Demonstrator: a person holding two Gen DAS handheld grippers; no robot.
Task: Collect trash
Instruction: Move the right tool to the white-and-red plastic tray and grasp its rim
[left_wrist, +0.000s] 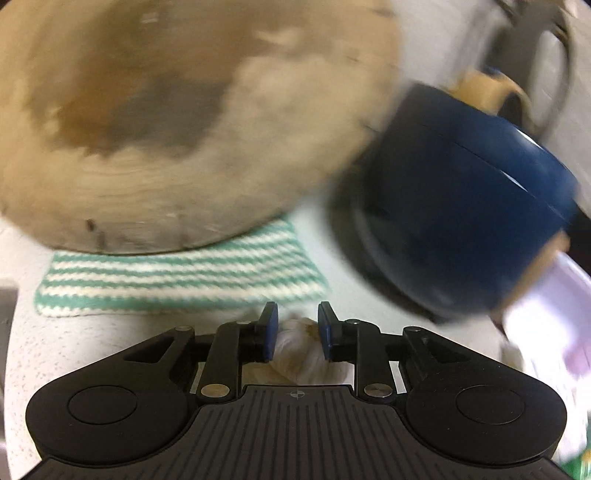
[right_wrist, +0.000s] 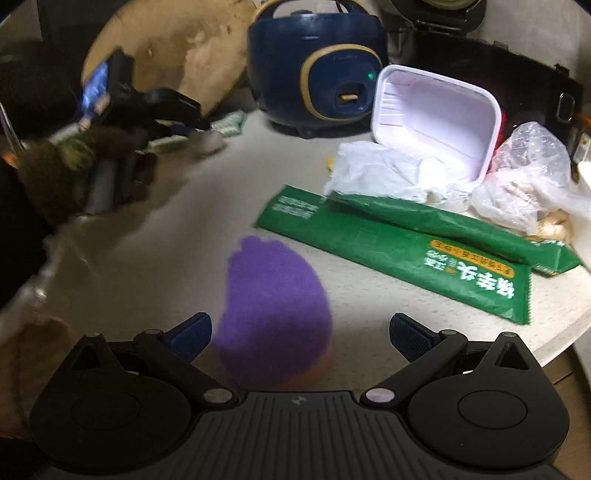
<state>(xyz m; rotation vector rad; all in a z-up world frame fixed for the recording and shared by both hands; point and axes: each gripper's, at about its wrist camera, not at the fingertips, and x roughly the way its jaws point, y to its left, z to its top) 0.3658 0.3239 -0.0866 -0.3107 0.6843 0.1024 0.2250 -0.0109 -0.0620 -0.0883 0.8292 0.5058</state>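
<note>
My left gripper (left_wrist: 297, 332) stands open over the pale counter (left_wrist: 92, 339). A small crumpled white wad (left_wrist: 299, 350) lies between its blue pads (left_wrist: 269, 332), and I see no squeeze on it. The right wrist view shows the same white wad (right_wrist: 212, 142) on the counter, at the tip of the left tool. My right gripper (right_wrist: 301, 336) is wide open, and a blurred purple lump (right_wrist: 273, 310) lies between its fingers, untouched. Beyond it lie green wrappers (right_wrist: 399, 258), a white plastic tray (right_wrist: 436, 118), crumpled white plastic (right_wrist: 376, 173) and a clear bag (right_wrist: 528, 177).
A round wooden board (left_wrist: 166, 129) leans at the back over a green-striped cloth (left_wrist: 177, 280). The dark blue rice cooker (right_wrist: 317, 70) stands to the right of the board. A person's fuzzy sleeve (right_wrist: 74, 151) holds the left tool. The counter's edge (right_wrist: 554, 350) falls off at lower right.
</note>
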